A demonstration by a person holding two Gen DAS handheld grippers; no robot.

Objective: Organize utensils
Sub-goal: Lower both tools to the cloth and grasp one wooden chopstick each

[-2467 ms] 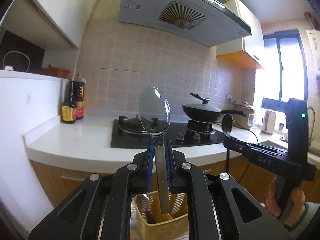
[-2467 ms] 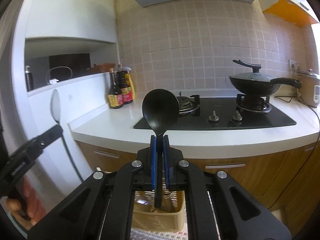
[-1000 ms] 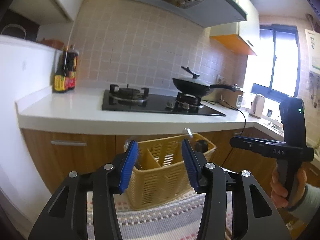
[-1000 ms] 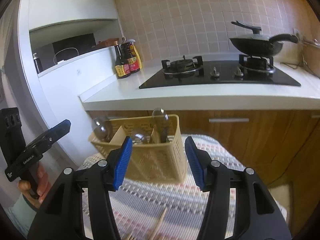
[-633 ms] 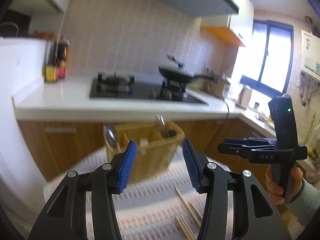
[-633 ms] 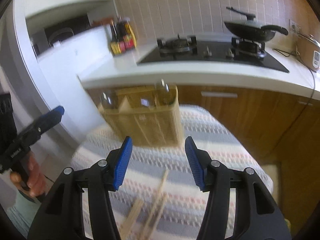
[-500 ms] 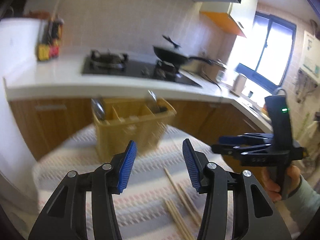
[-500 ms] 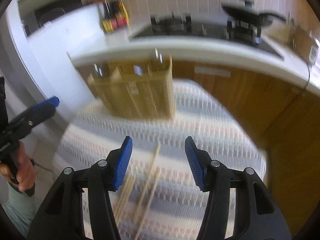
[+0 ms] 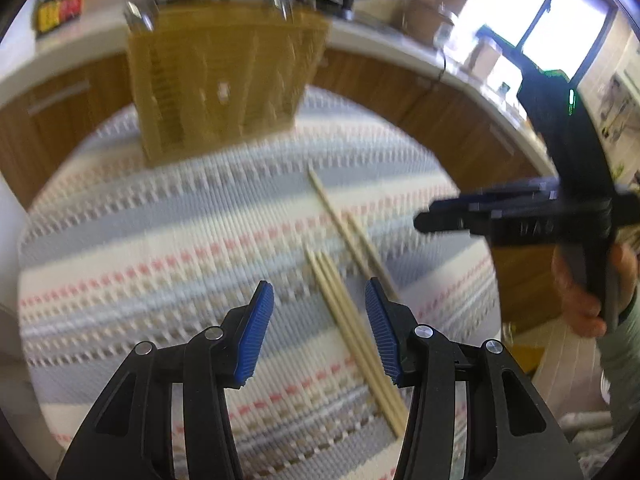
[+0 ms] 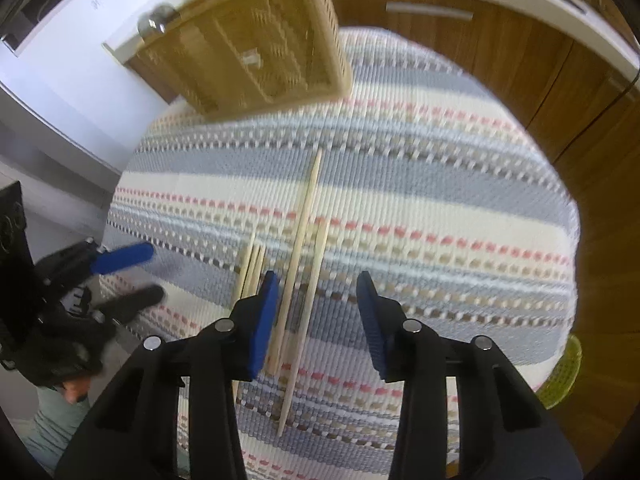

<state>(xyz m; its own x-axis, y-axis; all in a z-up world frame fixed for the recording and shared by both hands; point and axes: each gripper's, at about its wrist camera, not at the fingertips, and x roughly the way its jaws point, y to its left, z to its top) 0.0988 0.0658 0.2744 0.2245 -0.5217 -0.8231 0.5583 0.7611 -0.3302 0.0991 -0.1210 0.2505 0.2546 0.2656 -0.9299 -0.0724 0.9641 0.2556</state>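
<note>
**Chopsticks next, and easy to fumble**

On the striped cloth (image 10: 420,184) we see the yellow basket (image 10: 256,52) at the far side and loose chopsticks (image 10: 304,232) lying near us. Our left gripper (image 9: 316,332) hangs with its jaws apart and empty; our right gripper (image 10: 316,312) is closing above two sticks, not yet pressing. Thin sticks lying together could roll or come up crossed.

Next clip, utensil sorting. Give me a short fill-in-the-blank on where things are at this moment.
1. The chopsticks lie loose on the striped ____.
2. Spoon ends stick up out of the yellow ____ at the cloth's far edge.
3. The left gripper has ____ between its pads.
4. The right gripper, jaws closing, hangs over the ____.

Missing words: cloth; basket; nothing; chopsticks
</note>
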